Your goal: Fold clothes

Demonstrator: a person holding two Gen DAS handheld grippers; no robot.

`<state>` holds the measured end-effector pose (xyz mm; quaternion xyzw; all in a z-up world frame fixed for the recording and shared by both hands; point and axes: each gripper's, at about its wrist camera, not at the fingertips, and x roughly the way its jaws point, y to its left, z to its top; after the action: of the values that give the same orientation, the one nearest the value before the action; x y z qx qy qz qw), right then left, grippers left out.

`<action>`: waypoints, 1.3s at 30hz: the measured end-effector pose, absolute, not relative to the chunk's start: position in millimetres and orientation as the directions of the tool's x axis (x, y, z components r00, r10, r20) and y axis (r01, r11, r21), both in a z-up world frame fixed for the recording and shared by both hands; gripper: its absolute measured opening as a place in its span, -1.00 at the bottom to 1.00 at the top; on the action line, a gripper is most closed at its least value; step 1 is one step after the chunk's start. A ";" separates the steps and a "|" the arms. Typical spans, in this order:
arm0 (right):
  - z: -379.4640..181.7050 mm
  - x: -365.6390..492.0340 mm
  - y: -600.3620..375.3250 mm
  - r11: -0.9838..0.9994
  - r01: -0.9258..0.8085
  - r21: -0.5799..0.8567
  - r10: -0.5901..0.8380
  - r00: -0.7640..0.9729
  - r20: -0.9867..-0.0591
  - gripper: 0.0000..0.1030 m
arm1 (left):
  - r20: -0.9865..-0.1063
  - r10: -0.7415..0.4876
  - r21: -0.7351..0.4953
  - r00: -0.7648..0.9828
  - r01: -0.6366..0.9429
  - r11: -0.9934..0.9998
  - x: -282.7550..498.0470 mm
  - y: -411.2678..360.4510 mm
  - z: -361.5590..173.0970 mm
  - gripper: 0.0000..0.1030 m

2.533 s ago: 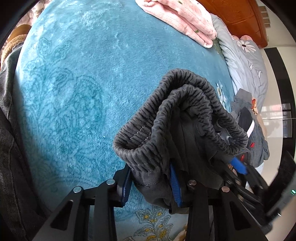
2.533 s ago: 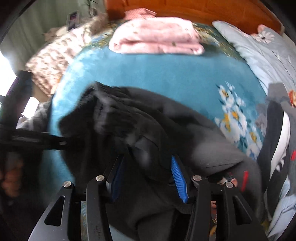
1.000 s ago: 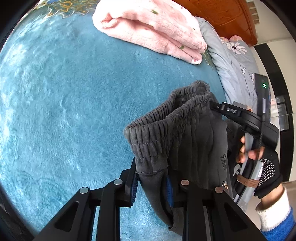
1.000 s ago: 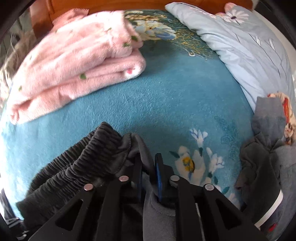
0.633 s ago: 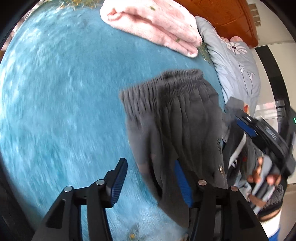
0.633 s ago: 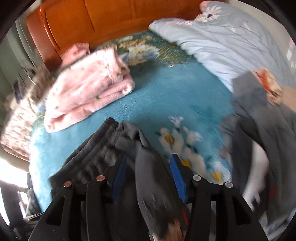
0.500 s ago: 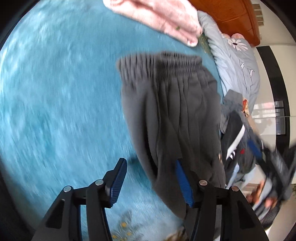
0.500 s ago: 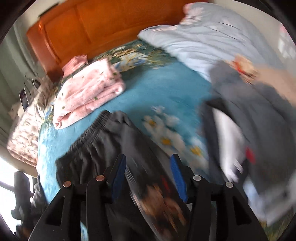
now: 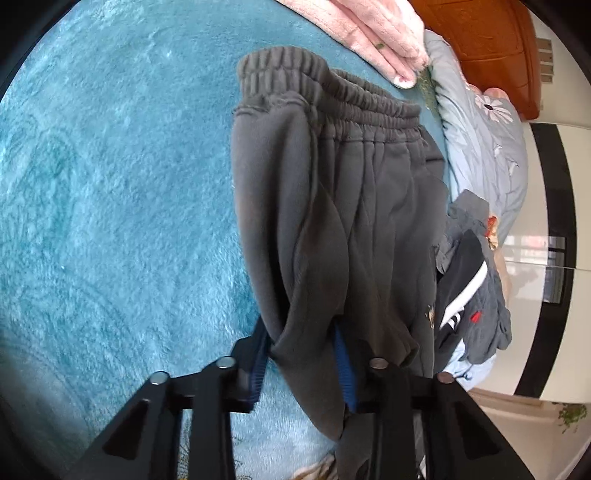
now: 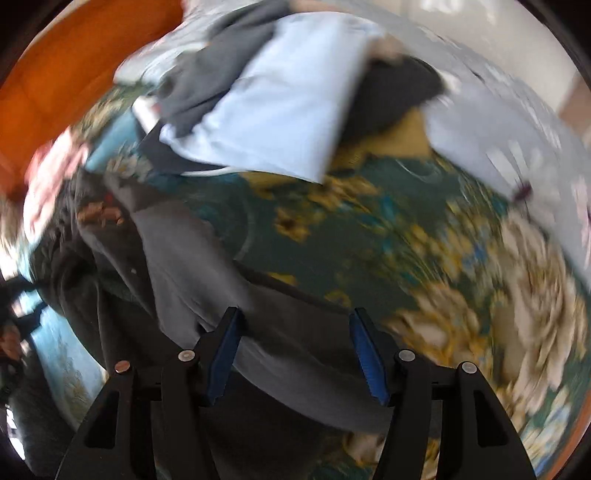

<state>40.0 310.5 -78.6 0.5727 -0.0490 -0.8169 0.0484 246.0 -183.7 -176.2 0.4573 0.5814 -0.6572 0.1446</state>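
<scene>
Bed (image 9: pixel 110 184), covered by a teal plush blanket, carrying every item in view. Folded pink garment (image 9: pixel 373 26) at the far edge beside the wooden headboard (image 9: pixel 491 44), set apart from the working area. Heap of loose clothes (image 9: pixel 469 295) to the right, presumably awaiting folding. Pale blue cloth (image 10: pixel 280 110) atop that heap in the right wrist view.

Grey sweatpants (image 9: pixel 351 206) spread lengthwise on the blanket, elastic waistband (image 9: pixel 325 88) farthest from the camera, legs running back toward it; fabric laid roughly flat, as suits a fold across the length.

Left gripper (image 9: pixel 301 354) with jaws narrowed onto a bunched ridge of the sweatpants below the seat, pinching the cloth so that it can be lifted or dragged.

Right gripper (image 10: pixel 295 354) with jaws wide, nothing clamped between them, poised over a trouser leg (image 10: pixel 280 339); heavy motion blur in this view, so contact with the fabric possibly absent, not determinable.
</scene>
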 end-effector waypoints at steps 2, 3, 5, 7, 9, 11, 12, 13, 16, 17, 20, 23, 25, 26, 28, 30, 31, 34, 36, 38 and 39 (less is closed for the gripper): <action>-77.7 50.9 324.8 -0.989 0.008 0.147 -0.141 -0.335 -0.932 0.21 | -0.771 0.341 -0.628 -0.537 0.729 -0.273 245.6 -184.3 -175.8 -0.48; -75.2 54.8 326.4 -0.987 0.015 0.159 -0.154 -0.335 -0.929 0.21 | -0.771 0.341 -0.628 -0.538 0.730 -0.270 245.4 -184.1 -175.8 -0.48; -71.6 64.4 330.2 -0.985 0.043 0.165 -0.170 -0.334 -0.927 0.22 | -0.769 0.340 -0.630 -0.541 0.731 -0.263 244.5 -183.5 -176.3 -0.48; -74.4 72.9 332.2 -0.986 0.075 0.146 -0.162 -0.326 -0.931 0.22 | -0.769 0.339 -0.630 -0.541 0.733 -0.259 242.2 -183.2 -177.7 -0.48; -80.7 80.0 332.9 -0.988 0.103 0.117 -0.144 -0.314 -0.939 0.22 | -0.770 0.339 -0.628 -0.540 0.735 -0.256 239.6 -182.7 -179.0 -0.48; -88.4 80.0 335.3 -0.991 0.102 0.081 -0.109 -0.310 -0.944 0.22 | -0.772 0.339 -0.625 -0.537 0.736 -0.258 237.5 -182.5 -178.9 -0.48; -92.7 77.6 337.1 -0.994 0.092 0.061 -0.087 -0.311 -0.947 0.22 | -0.773 0.340 -0.624 -0.535 0.737 -0.259 236.8 -182.6 -178.7 -0.48; -95.5 74.1 339.2 -0.996 0.081 0.045 -0.068 -0.312 -0.948 0.22 | -0.774 0.340 -0.624 -0.534 0.737 -0.260 236.5 -182.9 -179.3 -0.48; -85.9 50.4 347.4 -0.999 0.034 0.043 -0.052 -0.331 -0.942 -0.38 | -0.774 0.342 -0.623 -0.533 0.735 -0.267 233.9 -183.7 -177.0 -0.48; -82.8 42.6 350.2 -0.999 0.018 0.042 -0.046 -0.337 -0.940 -0.53 | -0.774 0.343 -0.624 -0.532 0.734 -0.269 233.1 -183.9 -177.1 -0.48; -72.7 18.3 358.5 -0.999 -0.028 0.038 -0.026 -0.356 -0.934 -0.79 | -0.774 0.345 -0.625 -0.532 0.731 -0.275 229.2 -184.4 -177.7 -0.47; -56.6 -18.2 369.3 -0.998 -0.064 -0.002 0.027 -0.397 -0.918 -0.80 | -0.779 0.345 -0.618 -0.524 0.731 -0.287 224.6 -183.6 -178.3 -0.47; -58.7 -46.2 374.3 -0.995 -0.087 -0.038 0.070 -0.397 -0.915 -0.80 | -0.781 0.345 -0.615 -0.520 0.734 -0.287 221.8 -183.4 -180.6 -0.46; -64.9 -60.0 375.0 -0.994 -0.096 -0.058 0.091 -0.390 -0.916 -0.80 | -0.781 0.345 -0.616 -0.521 0.734 -0.286 221.8 -183.0 -180.6 -0.47; -83.1 -82.1 374.8 -0.988 -0.122 -0.094 0.132 -0.351 -0.927 -0.80 | -0.779 0.348 -0.618 -0.522 0.733 -0.284 221.3 -183.3 -180.8 -0.47; -102.8 -95.9 374.2 -0.982 -0.156 -0.107 0.151 -0.299 -0.942 -0.79 | -0.775 0.355 -0.622 -0.522 0.730 -0.285 221.0 -184.6 -180.4 -0.47; -105.5 -96.0 371.6 -0.982 -0.155 -0.111 0.153 -0.298 -0.942 -0.79 | -0.774 0.358 -0.623 -0.522 0.727 -0.287 220.7 -185.7 -180.2 -0.47; -103.8 -90.7 364.4 -0.982 -0.142 -0.122 0.162 -0.317 -0.934 -0.38 | -0.769 0.369 -0.630 -0.521 0.717 -0.300 217.3 -191.4 -182.2 -0.47; -90.8 -70.8 354.2 -0.990 -0.094 -0.102 0.128 -0.341 -0.931 0.09 | -0.770 0.370 -0.629 -0.520 0.716 -0.302 215.8 -192.9 -184.4 -0.47; -76.4 -43.8 340.1 -0.998 -0.026 -0.062 0.067 -0.356 -0.932 0.09 | -0.771 0.366 -0.628 -0.520 0.716 -0.305 213.5 -192.3 -185.6 -0.47; -69.2 -30.4 333.1 -0.999 0.009 -0.042 0.036 -0.362 -0.931 0.09 | -0.774 0.361 -0.626 -0.521 0.716 -0.309 212.1 -191.4 -185.9 -0.47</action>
<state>-30.4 333.1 -69.2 0.5647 0.0197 -0.8250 -0.0081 212.1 -191.4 -185.9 0.4706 0.5720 -0.6581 0.1348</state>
